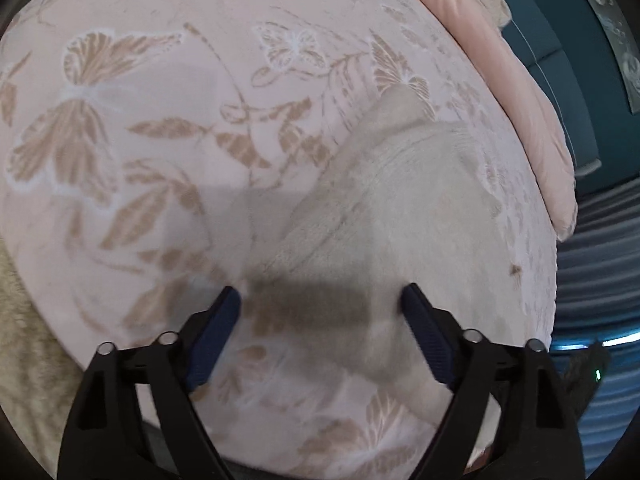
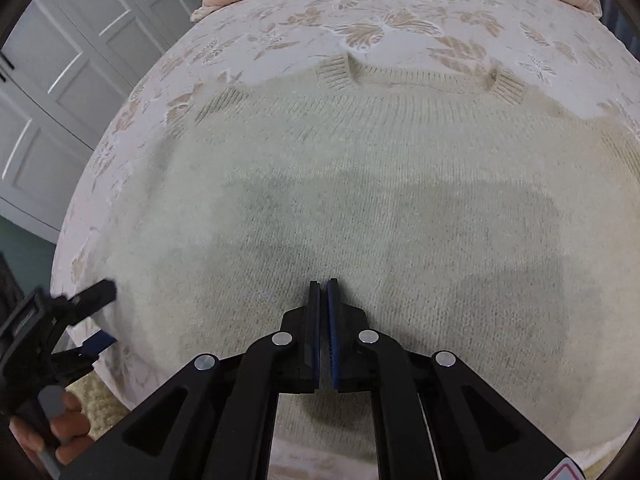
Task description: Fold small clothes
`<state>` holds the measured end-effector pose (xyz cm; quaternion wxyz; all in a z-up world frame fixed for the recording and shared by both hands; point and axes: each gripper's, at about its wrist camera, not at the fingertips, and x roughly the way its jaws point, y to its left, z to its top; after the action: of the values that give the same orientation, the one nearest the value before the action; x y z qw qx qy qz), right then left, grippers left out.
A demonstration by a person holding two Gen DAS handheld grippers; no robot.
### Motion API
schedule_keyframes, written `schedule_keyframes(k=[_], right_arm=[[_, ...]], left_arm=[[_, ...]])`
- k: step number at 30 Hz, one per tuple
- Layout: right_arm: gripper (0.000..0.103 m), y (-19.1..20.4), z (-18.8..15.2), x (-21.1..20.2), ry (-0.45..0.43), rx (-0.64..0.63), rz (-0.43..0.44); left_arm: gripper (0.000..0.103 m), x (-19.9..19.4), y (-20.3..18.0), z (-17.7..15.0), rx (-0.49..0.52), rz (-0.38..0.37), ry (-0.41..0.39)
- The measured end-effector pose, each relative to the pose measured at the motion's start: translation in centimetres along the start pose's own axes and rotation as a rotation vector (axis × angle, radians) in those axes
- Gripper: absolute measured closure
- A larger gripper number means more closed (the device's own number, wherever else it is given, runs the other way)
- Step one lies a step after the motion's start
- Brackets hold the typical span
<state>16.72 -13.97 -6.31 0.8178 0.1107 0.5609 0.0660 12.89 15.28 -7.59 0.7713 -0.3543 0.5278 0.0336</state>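
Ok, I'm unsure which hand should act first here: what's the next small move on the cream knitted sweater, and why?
Probably lower the left gripper and close it on the edge of the cream knitted sweater. Its jaws stand open just above that edge, holding nothing, while the right gripper is shut, pointing down at the middle of the sweater, which lies flat on the pink butterfly-patterned bedspread, not yet folded.

Soft, even indoor light; blocky shadows fall on the fabric, fisheye bending darkens corners, left view slightly motion-blurred.
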Motion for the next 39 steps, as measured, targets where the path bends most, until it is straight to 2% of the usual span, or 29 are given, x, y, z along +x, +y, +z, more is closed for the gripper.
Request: schedule_keyframes(k=[2,4,6,7,11,14,16,19,22,24,26,27,28,29,31,32,34,37,39], right_arm=[[0.098,-0.4,0.2,0.1,0.01,0.021,0.019],[0.099,-0.6,0.4,0.1,0.011,0.022,0.037],[0.099,-0.8,0.1,0.0,0.003,0.021,0.05],[0.099,-0.9,0.0,0.0,-0.002,0.022,0.056],[0.099,-1.7,-0.2,-0.7,-0.029,0.057,0.109],[0.095,-3.3,-0.8,-3.9,-0.085,0.112,0.179],[0.094,-5.7,-2.2,-7.2,-0.158,0.156,0.204],[0.09,-10.3,-4.7,-11.3,-0.228,0.251,0.216],[0.083,-14.9,-7.6,-14.3,-0.265,0.326,0.145],[0.079,-17.4,-9.4,-15.5,-0.275,0.373,0.108],[0.071,-19.1,-10.7,-16.2,-0.279,0.417,0.084],[0.067,-19.9,-11.4,-16.7,-0.286,0.443,0.084],[0.058,-20.4,-11.8,-17.0,-0.294,0.461,0.095],[0.048,-20.7,-12.1,-17.2,-0.301,0.474,0.109],[0.039,-20.8,-12.0,-17.2,-0.312,0.491,0.157],[0.037,-20.5,-11.7,-16.8,-0.307,0.497,0.2],[0.036,-20.0,-10.8,-15.9,-0.288,0.512,0.274],[0.035,-18.6,-9.4,-14.9,-0.262,0.524,0.359],[0.028,-17.0,-7.9,-14.2,-0.236,0.505,0.375]], left_arm=[[0.023,0.1,-0.6,0.2,-0.01,0.024,-0.013],[0.066,0.4,-1.6,0.7,0.017,-0.005,0.001],[0.079,0.3,-2.7,1.0,0.026,-0.028,0.027],[0.081,-0.5,-3.9,1.1,0.055,-0.038,0.004],[0.084,-5.0,-10.6,-0.3,0.274,-0.112,-0.1],[0.085,-8.2,-16.7,-3.1,0.454,-0.186,-0.156],[0.085,-9.1,-20.8,-6.1,0.58,-0.233,-0.157],[0.085,-8.0,-25.2,-10.9,0.721,-0.27,-0.11],[0.082,-4.3,-27.7,-16.4,0.862,-0.225,-0.047],[0.074,-1.6,-27.7,-19.2,0.921,-0.177,-0.021],[0.067,0.5,-26.3,-21.5,0.951,-0.132,0.022],[0.061,0.9,-25.3,-22.4,0.96,-0.116,0.041],[0.051,0.9,-24.3,-22.6,0.97,-0.108,0.032],[0.045,0.5,-23.4,-22.7,0.984,-0.107,0.009],[0.024,-0.5,-21.8,-22.8,0.999,-0.076,-0.046],[0.021,-0.8,-21.2,-22.6,0.994,-0.045,-0.07],[0.019,-1.2,-19.5,-21.3,0.967,0.008,-0.095],[0.019,0.0,-17.2,-18.7,0.892,0.11,-0.09],[0.019,0.5,-16.2,-17.6,0.841,0.137,-0.078]])
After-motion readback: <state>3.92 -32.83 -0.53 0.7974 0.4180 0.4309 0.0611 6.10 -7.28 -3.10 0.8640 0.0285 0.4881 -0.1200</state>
